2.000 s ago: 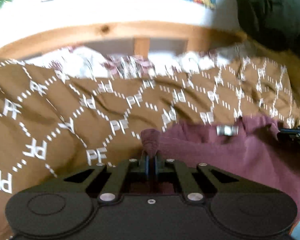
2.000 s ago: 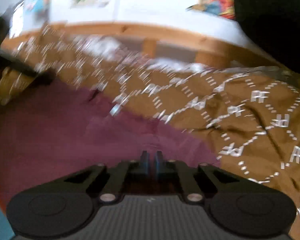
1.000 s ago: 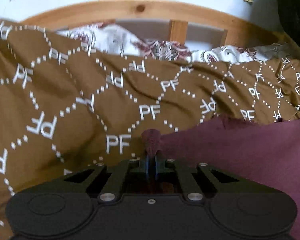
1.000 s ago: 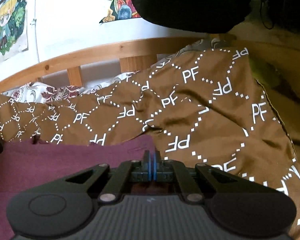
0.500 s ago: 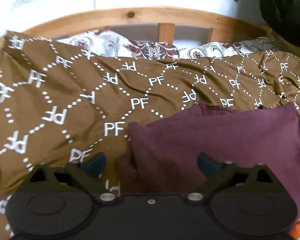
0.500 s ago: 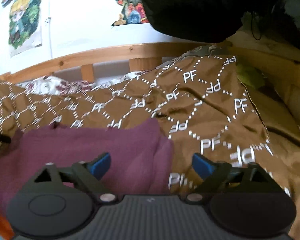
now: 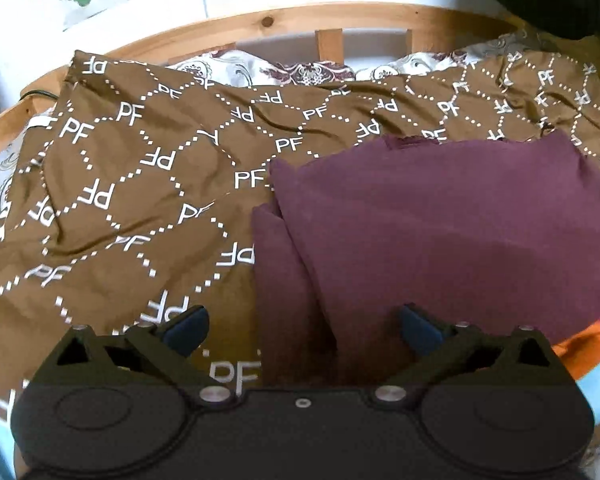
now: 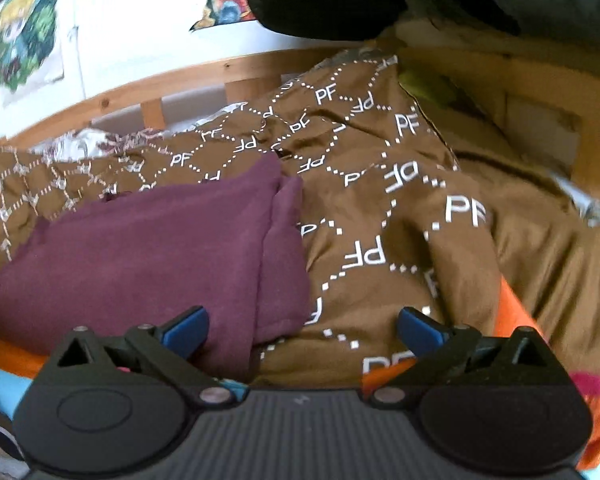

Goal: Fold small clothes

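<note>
1. Tongs first: the left tongs [image 7: 303,330] are standing wide apart and gripping nothing, their blue pads [image 7: 186,328] hanging just above the near left edge of the maroon garment [image 7: 440,232].
2. Likewise the right tongs [image 8: 302,330] are gaping apart and empty, one pad over the garment's near right corner [image 8: 276,320] and the other over the brown duvet [image 8: 380,216].
3. Just beyond both tools, the maroon garment is lying on the duvet as a rough rectangle; a narrower layer is showing along its left side in the left view and along its right side in the right view, so it is apparently sitting doubled over.
4. Judging by this, one fold is looking finished and the step in hand is the pause between folds, with the cloth let go and both tools free.
5. The next move is probably calling for both tongs to be coming down on matching corners or edges of the rectangle, pinching all layers together, so the next fold is landing square instead of dragging the top layer askew.
6. Farther off, the duvet with its white PF lettering is running wrinkled toward the patterned pillows [image 7: 300,70].
7. Behind everything, the wooden bed frame [image 7: 268,20] is curving along the white wall.
</note>
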`<state>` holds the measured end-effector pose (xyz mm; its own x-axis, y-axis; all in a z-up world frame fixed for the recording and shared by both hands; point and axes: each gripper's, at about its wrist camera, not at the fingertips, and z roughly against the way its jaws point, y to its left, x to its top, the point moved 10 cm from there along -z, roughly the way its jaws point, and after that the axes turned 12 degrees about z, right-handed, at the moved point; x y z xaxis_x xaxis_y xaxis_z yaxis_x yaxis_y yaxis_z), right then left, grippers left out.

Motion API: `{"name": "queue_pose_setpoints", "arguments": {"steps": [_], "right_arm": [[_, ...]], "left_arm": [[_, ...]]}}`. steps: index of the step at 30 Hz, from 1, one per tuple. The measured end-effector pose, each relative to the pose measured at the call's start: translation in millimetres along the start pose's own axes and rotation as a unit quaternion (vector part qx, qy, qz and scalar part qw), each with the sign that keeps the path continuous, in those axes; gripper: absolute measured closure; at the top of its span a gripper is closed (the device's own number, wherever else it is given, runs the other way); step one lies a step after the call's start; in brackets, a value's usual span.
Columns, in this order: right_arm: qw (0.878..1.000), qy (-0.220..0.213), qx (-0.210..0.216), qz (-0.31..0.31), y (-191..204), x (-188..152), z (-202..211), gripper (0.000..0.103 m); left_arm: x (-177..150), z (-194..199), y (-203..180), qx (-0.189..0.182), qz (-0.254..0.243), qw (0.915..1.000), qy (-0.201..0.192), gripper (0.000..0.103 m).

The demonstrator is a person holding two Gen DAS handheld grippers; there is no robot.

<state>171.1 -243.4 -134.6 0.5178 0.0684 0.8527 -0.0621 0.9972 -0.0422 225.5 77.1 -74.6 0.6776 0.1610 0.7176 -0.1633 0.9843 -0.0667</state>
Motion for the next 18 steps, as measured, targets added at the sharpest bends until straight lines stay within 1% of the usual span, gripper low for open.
{"name": "queue_pose_setpoints", "arguments": {"steps": [2, 4, 5, 6, 7, 9, 12, 14, 15, 16, 17, 18], "right_arm": [[1.000, -0.008, 0.012, -0.013, 1, 0, 2, 0.000], [0.999, -0.018, 0.025, -0.016, 5, 0, 3, 0.001], [0.999, -0.019, 0.026, -0.014, 7, 0, 3, 0.003], [0.999, -0.024, 0.024, -0.012, 8, 1, 3, 0.005], [0.999, -0.033, 0.020, -0.009, 9, 2, 5, 0.010], [0.999, -0.038, 0.020, 0.001, 13, 5, 5, 0.013], [0.999, -0.047, 0.026, 0.004, 17, 7, 6, 0.017], [0.998, -0.046, 0.032, 0.005, 19, 7, 4, 0.025], [0.998, -0.044, 0.035, 0.004, 20, 7, 2, 0.028], [0.998, -0.042, 0.042, 0.003, 22, 5, -1, 0.038], [0.998, -0.040, 0.051, 0.001, 24, 5, -2, 0.053], [0.998, -0.038, 0.057, 0.000, 27, 4, -3, 0.060]], "left_arm": [[-4, 5, 0, -0.015, 0.010, 0.9998, 0.005, 0.008], [-7, 9, -1, -0.029, 0.019, 0.9994, 0.011, 0.016], [-8, 11, -2, -0.036, 0.023, 0.9990, 0.012, 0.018], [-8, 13, -2, -0.041, 0.027, 0.9987, 0.014, 0.022], [-7, 14, -3, -0.046, 0.033, 0.9983, 0.015, 0.026], [-3, 19, -3, -0.057, 0.044, 0.9974, 0.008, 0.030], [1, 25, -7, -0.075, 0.039, 0.9964, -0.001, 0.036], [1, 24, -12, -0.086, 0.032, 0.9958, 0.006, 0.046], [0, 21, -12, -0.087, 0.032, 0.9956, 0.014, 0.061], [-2, 17, -13, -0.087, 0.034, 0.9953, 0.027, 0.081], [-4, 12, -12, -0.080, 0.039, 0.9952, 0.040, 0.093], [-5, 10, -7, -0.065, 0.042, 0.9962, 0.040, 0.098]]}}
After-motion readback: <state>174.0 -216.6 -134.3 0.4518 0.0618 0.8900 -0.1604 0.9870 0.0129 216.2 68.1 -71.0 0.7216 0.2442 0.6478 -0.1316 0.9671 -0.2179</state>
